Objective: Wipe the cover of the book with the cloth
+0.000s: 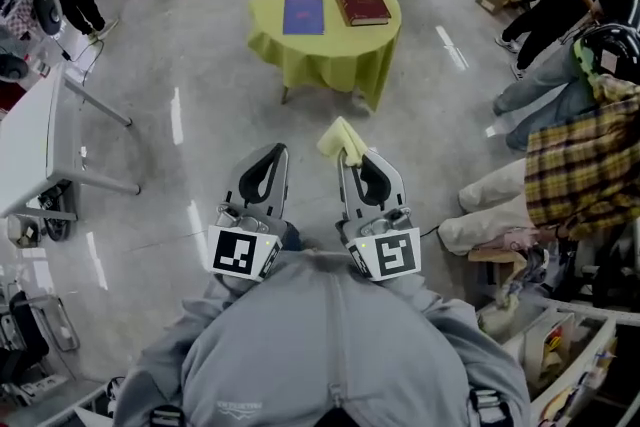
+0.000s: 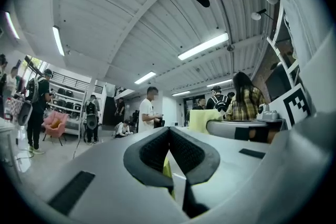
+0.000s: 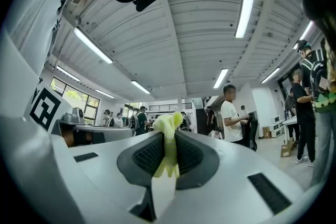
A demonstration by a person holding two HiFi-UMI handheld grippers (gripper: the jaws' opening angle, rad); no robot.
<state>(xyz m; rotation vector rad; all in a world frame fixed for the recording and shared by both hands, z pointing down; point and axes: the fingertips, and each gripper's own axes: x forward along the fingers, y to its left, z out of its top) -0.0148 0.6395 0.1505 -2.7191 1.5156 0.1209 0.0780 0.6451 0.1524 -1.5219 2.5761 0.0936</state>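
Grey plastic left tool (image 1: 274, 153) has its jaws pressed together on nothing, free to steady a book. Well ahead, the round yellow-green tabletop (image 1: 268, 10) carries a flat blue book (image 1: 303, 15) and a dark red hardback book (image 1: 362, 3). The right tool (image 1: 352, 158) is clamped on the pale yellow cloth (image 1: 340, 139). Best to step close first, then wipe with the cloth laid flat.

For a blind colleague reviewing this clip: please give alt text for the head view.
A person's right gripper is shut on a pale yellow cloth, beside the shut, empty left gripper, both held above a grey floor. Ahead, a round table with a yellow-green cover bears a dark red book and a flat blue item.
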